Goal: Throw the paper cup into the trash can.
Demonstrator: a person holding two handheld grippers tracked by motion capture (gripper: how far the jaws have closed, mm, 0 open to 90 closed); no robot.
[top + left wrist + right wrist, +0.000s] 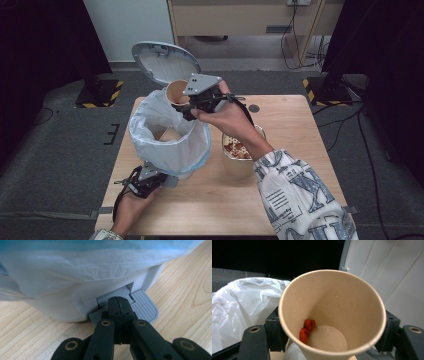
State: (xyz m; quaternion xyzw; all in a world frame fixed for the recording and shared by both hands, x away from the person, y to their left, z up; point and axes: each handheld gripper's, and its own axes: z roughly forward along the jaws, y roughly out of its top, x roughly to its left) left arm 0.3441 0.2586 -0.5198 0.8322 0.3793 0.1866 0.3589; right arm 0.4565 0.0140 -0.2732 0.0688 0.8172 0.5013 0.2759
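With the pedal (143, 306) kept pressed by the left gripper's (119, 305) pressed-together jaws, the paper cup (332, 315), pinched by the right gripper's (195, 102) jaws, should be tipped further over the lined pedal bin (167, 135) until the red bits (306, 328) slide out.

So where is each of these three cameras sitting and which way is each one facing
High view: above the person's side, looking forward and down on the table; both forearms, the left gripper and right gripper show.
Left gripper view: low on the table, facing the bin; its shut jaws press the pedal.
Right gripper view: above the bin, looking into the cup clamped in its jaws.
Shared: bin liner and open lid appear in the high and right gripper views.
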